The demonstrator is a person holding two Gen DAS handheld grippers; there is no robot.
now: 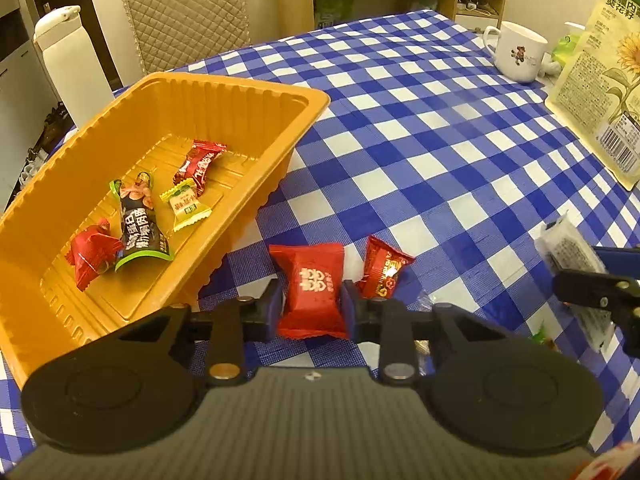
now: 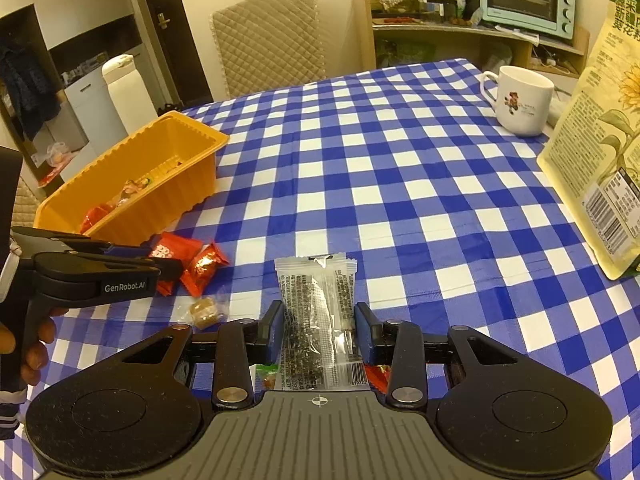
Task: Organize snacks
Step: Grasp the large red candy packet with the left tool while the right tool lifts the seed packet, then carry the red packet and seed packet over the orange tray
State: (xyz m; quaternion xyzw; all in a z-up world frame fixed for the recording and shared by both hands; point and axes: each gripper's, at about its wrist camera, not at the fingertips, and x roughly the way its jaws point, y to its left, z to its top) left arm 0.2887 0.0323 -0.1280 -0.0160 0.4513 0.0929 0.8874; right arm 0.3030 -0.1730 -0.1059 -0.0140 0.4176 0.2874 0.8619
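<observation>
Red candy pinched between left tool pads, orange tray just to its left, nearer this hand. Right tool clenched on clear sesame packet, long axis along fingers.

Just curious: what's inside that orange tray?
The orange tray holds four wrapped snacks: two red candies, a small yellow one and a black-and-green packet. Its near wall hides most from the right camera.
</observation>
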